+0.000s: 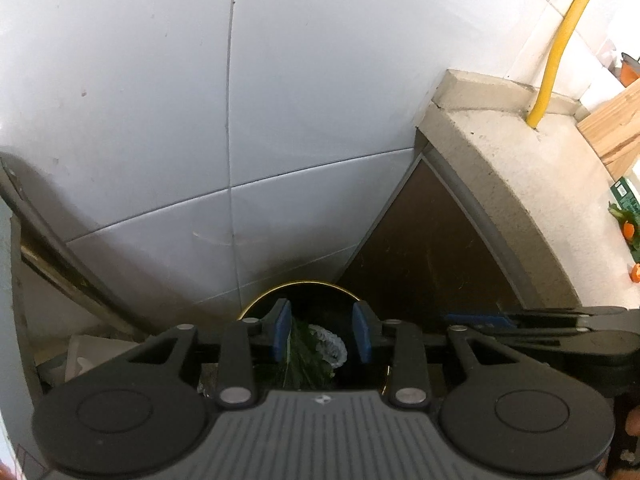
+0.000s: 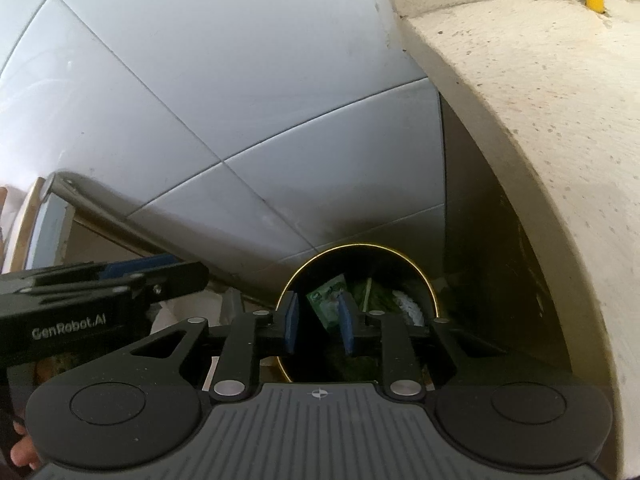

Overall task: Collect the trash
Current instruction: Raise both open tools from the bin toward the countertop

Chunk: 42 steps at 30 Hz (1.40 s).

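From the left wrist I look down over my left gripper [image 1: 322, 330] into a round black bin [image 1: 256, 304] with a thin gold rim, standing on the floor against the tiled wall [image 1: 160, 100]. The blue fingers [image 1: 282, 330] stand apart with nothing between them; a green leafy scrap [image 1: 306, 356] and a clear crinkled wrapper [image 1: 332, 344] lie below in the bin. My reading: this is the drop step, and this hand's load is already in.

To the right, a pale stone surface [image 1: 520, 168] overhangs a dark cabinet front [image 1: 432, 240], with the right gripper's side just beside mine. A yellow pipe [image 1: 560, 48] runs up behind.

From the right wrist, my right gripper [image 2: 320, 326] also hangs over the bin mouth, its fingers [image 2: 290, 326] apart and empty. Below them lie a green packet [image 2: 326, 300], leaves and something white. The left gripper's body crosses the left of this view, close by.

Next I would lift both hands straight up and back out. Room is tight: wall ahead, overhanging stone edge on the right, a leaning panel [image 2: 52, 216] on the left, and the two grippers close together.
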Tool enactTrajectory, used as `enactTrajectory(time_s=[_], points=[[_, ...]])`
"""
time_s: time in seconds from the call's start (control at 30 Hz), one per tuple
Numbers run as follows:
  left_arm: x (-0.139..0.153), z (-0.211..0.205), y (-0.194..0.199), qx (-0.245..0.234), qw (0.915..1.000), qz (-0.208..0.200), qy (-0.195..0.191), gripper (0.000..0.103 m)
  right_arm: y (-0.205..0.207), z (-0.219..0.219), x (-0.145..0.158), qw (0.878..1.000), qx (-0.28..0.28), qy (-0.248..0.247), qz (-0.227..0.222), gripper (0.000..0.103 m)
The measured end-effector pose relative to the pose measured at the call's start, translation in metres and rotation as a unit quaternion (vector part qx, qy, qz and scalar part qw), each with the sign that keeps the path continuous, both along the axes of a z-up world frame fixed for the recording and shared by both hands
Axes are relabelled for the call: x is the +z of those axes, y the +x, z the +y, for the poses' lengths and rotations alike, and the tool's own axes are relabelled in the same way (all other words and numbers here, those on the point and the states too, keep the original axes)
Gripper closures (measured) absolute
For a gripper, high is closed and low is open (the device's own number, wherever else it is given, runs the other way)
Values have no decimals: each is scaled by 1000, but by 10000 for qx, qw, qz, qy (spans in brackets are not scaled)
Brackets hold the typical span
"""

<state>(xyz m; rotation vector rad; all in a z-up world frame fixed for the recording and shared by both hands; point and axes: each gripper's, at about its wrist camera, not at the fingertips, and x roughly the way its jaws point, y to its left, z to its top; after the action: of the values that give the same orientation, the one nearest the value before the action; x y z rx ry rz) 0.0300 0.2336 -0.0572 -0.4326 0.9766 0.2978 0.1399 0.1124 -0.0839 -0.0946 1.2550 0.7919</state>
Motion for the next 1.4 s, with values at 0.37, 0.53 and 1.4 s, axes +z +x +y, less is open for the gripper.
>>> enactTrajectory(time_s=[0.37, 0.53, 1.4], points=[[4, -4, 1, -40, 9997, -44, 251, 73, -17, -16, 12, 9996, -186, -37, -208, 67], [6, -4, -1, -31, 9996, -78, 287, 73, -22, -17, 19, 9992, -179, -83, -341, 66], [21, -21, -14, -492, 9971, -436, 383, 68, -38, -52, 54, 9945, -543, -109, -892, 56]])
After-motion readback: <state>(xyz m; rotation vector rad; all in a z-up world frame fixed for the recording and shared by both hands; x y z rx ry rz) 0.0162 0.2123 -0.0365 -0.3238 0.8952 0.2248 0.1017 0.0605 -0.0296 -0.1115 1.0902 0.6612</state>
